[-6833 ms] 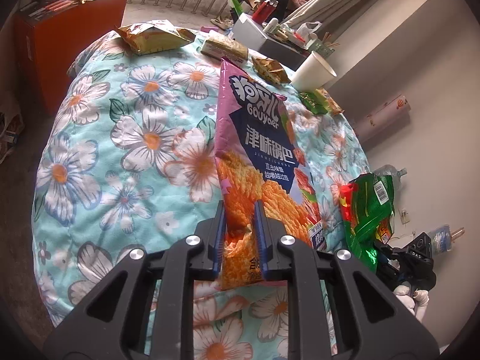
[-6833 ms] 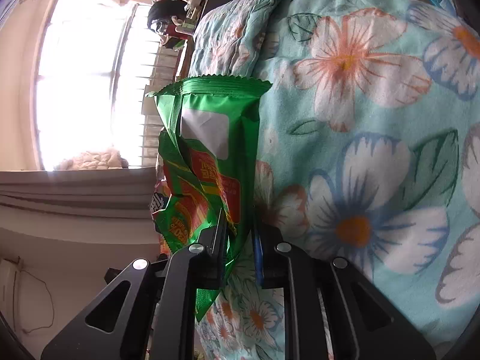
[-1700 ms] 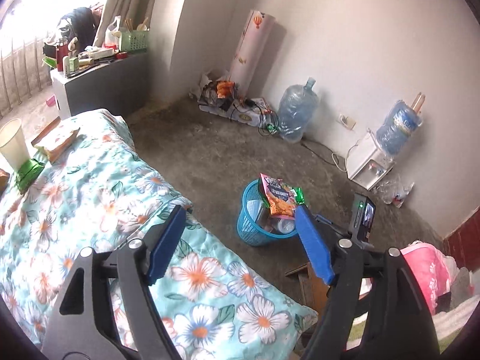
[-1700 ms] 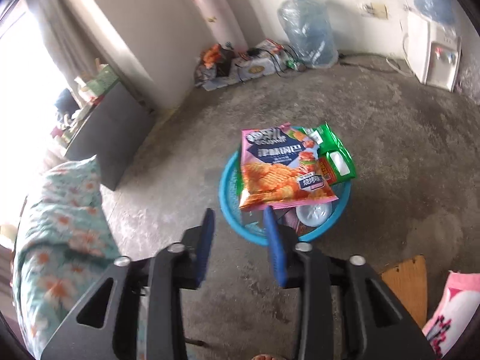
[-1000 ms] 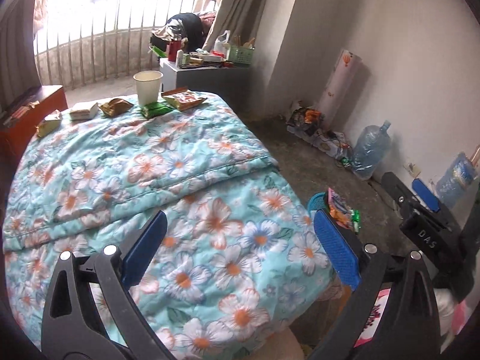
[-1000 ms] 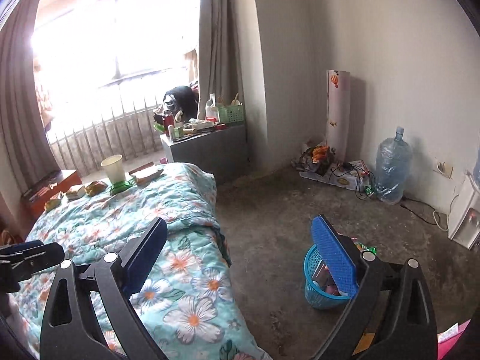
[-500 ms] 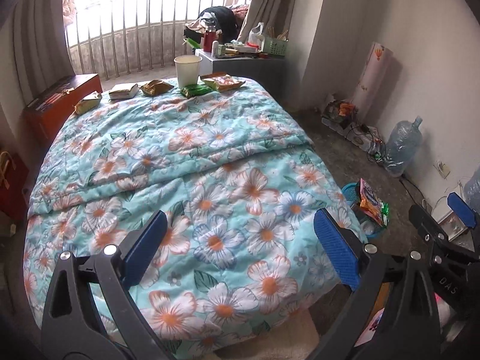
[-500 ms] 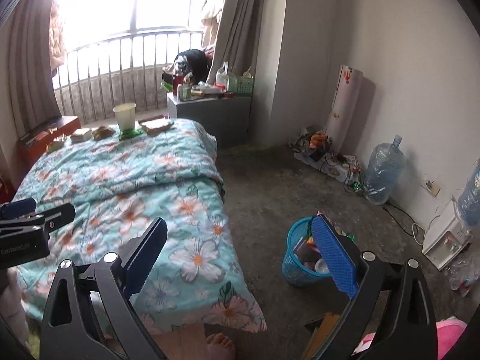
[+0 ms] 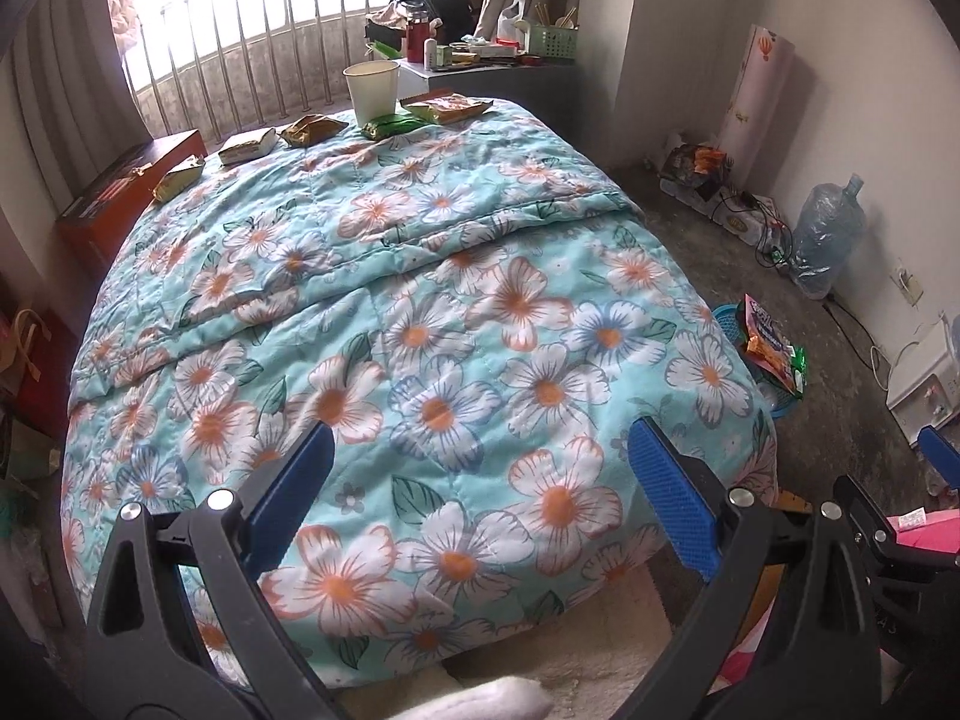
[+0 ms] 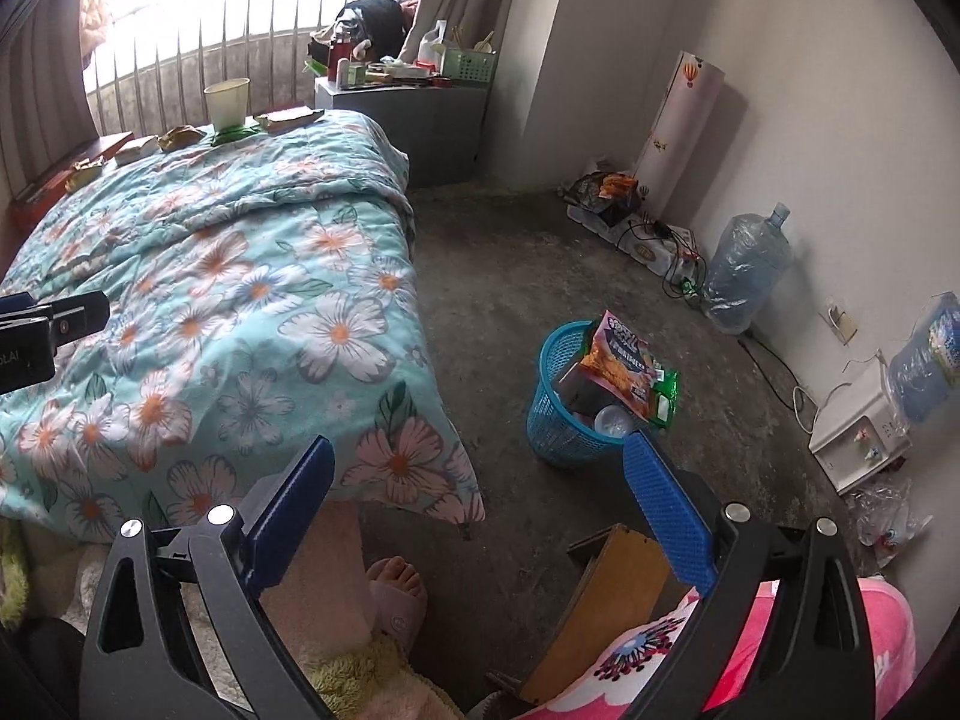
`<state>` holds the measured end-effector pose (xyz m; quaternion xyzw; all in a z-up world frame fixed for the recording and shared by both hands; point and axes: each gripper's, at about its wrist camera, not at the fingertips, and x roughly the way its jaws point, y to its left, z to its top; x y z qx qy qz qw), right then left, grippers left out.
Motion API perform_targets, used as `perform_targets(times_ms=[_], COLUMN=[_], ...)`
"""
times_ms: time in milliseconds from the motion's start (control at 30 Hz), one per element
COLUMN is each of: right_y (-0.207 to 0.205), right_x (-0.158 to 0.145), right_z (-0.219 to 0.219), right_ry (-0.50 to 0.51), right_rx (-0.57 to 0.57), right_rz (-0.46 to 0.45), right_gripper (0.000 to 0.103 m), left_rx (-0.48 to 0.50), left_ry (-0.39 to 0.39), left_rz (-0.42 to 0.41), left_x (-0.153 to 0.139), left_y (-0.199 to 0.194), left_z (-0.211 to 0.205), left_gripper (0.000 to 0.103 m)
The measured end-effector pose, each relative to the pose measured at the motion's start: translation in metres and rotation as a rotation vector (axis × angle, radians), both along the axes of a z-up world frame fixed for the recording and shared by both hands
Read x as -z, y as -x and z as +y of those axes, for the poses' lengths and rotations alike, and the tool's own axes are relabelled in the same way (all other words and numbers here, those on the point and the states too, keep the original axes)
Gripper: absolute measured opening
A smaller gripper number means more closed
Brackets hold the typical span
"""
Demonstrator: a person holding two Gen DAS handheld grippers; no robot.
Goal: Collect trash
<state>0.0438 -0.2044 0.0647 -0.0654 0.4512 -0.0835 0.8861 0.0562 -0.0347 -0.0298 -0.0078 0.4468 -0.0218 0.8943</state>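
Both grippers are wide open and empty. My left gripper (image 9: 480, 492) hovers over the near end of the floral bed (image 9: 420, 300). My right gripper (image 10: 474, 498) is off the bed's corner, above the floor. The blue trash basket (image 10: 555, 420) stands on the floor with a pink chip bag (image 10: 618, 360) and a green wrapper (image 10: 663, 396) sticking out; the chip bag (image 9: 765, 342) also shows past the bed's right edge. At the bed's far end lie several snack packets (image 9: 252, 144), a green wrapper (image 9: 390, 125) and a paper cup (image 9: 372, 90).
A grey cabinet (image 10: 420, 114) with clutter stands by the window. Water jugs (image 10: 744, 264), a dispenser (image 10: 858, 426) and cables line the right wall. A wooden box (image 10: 612, 594) and a person's foot (image 10: 399, 594) are on the floor near me. An orange chest (image 9: 120, 192) flanks the bed.
Both snack bags left the grippers and now sit in the basket. Both grippers opened, swung from the basket toward the bed, and the left one moved nearer over the quilt.
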Motion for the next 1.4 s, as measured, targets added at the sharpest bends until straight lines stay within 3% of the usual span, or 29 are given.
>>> perform_targets(times_ms=[333,1400], right_y=[0.000,0.011], right_x=[0.000,-0.012], right_z=[0.004,-0.012], right_ry=[0.004,0.010], right_rx=[-0.012,0.033], right_rz=[0.001,-0.029], right_gripper=[0.094,0.094], left_rx=[-0.031,0.059], left_ry=[-0.019,-0.004], left_rz=[-0.009,-0.021], left_x=[-0.006,-0.017], left_y=[0.001,0.008], left_z=[0.010,-0.020], left_gripper=[0.094,0.094])
